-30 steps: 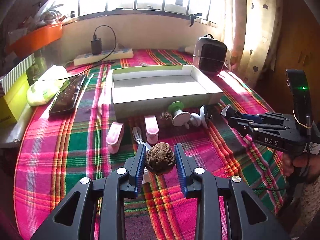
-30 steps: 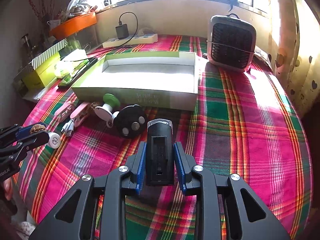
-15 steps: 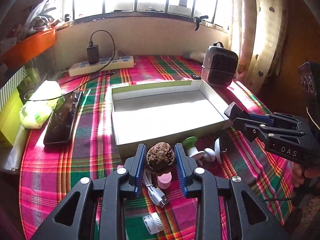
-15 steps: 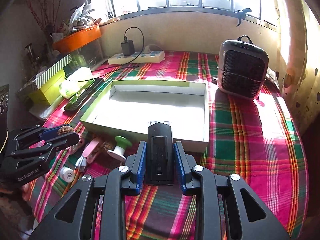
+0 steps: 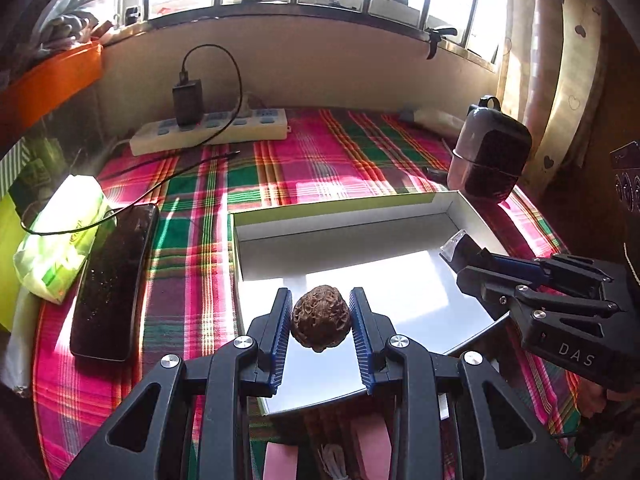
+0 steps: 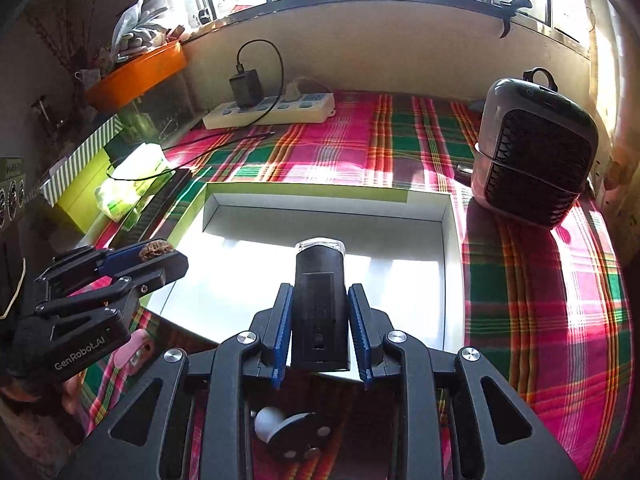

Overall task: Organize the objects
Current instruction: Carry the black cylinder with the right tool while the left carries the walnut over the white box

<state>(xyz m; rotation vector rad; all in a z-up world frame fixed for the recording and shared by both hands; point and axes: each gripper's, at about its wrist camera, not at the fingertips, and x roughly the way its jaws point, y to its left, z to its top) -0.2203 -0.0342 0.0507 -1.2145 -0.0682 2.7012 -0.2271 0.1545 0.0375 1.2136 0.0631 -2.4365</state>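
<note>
My left gripper [image 5: 320,322] is shut on a brown wrinkled walnut [image 5: 321,322] and holds it above the near left part of the open white box [image 5: 360,236]. My right gripper [image 6: 320,316] is shut on a black rectangular device with a clear tip [image 6: 320,304], held above the box's near edge [image 6: 450,264]. In the left wrist view the right gripper [image 5: 480,262] enters from the right over the box. In the right wrist view the left gripper [image 6: 156,256] with the walnut [image 6: 155,249] is at the left.
A black phone [image 5: 114,280] and a green packet [image 5: 60,236] lie left of the box. A power strip [image 5: 208,132] with a charger is at the back. A small heater [image 6: 534,164] stands at the right. Pink clips [image 5: 364,448] and a black disc [image 6: 298,436] lie under the grippers.
Both grippers rose and moved forward, from over the small items in front of the box to over the box itself, each still holding its object.
</note>
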